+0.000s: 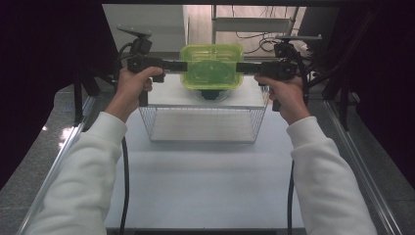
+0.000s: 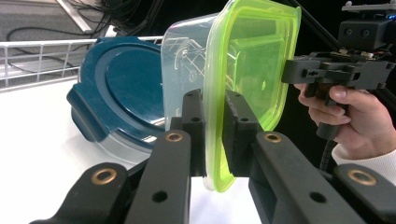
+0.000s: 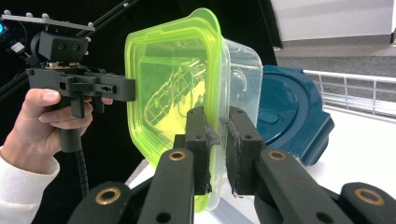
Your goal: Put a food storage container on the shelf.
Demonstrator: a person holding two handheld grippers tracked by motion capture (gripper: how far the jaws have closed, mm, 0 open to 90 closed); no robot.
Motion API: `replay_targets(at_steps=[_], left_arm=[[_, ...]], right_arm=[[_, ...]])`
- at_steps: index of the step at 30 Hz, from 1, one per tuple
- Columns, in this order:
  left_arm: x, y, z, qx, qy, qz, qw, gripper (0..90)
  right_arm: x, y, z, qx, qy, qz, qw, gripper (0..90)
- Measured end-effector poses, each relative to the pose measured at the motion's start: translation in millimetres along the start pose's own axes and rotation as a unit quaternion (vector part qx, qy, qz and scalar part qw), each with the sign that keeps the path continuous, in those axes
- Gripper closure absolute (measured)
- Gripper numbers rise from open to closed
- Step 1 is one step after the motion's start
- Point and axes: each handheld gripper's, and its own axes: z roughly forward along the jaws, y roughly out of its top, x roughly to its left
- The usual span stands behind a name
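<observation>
At upper centre, the left gripper (image 1: 172, 64) and right gripper (image 1: 247, 66) — one at each side — clamp a green-lidded container (image 1: 212, 67) above a wire basket (image 1: 203, 125) on the white worktop (image 1: 205, 181).

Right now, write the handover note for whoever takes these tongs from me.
Left tongs: shut on the left rim of the green-lidded container.
Right tongs: shut on its right rim.
Container: clear tub, lid on, held in the air between both hands, above the wire basket.
Blue-lidded container: on the white surface behind.
Done: container gripped on both sides and off the surface.
Left: probably set it down; keep both grips level.
</observation>
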Motion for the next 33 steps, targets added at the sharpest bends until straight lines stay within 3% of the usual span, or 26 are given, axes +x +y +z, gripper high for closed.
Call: replay_targets(at_steps=[11, 14, 18, 23, 28, 33], left_arm=[[24.2, 11.3, 16.6, 0.015, 0.006, -0.041, 0.9990, 81.1], [28.8, 12.5, 19.4, 0.007, -0.006, -0.058, 0.9983, 80.7], [35.2, 16.4, 22.8, 0.004, -0.011, -0.085, 0.9963, 80.0], [46.5, 18.5, 27.6, 0.003, -0.017, -0.126, 0.9919, 77.5], [52.8, 17.6, 30.5, -0.001, -0.021, -0.138, 0.9902, 74.7], [55.1, 15.9, 33.2, -0.008, -0.016, -0.137, 0.9905, 71.9]], right_arm=[[-23.0, 11.0, 16.8, 0.009, -0.005, 0.052, 0.9986, 79.1], [-33.1, 11.2, 22.7, 0.015, -0.012, 0.074, 0.9971, 78.5], [-47.0, 11.7, 28.6, 0.006, 0.002, 0.111, 0.9938, 77.4], [-57.3, 12.8, 37.2, -0.001, 0.006, 0.149, 0.9888, 75.1], [-63.4, 10.7, 41.5, -0.004, 0.012, 0.185, 0.9826, 73.4], [-64.2, 9.4, 42.7, -0.006, 0.013, 0.192, 0.9812, 72.1]])
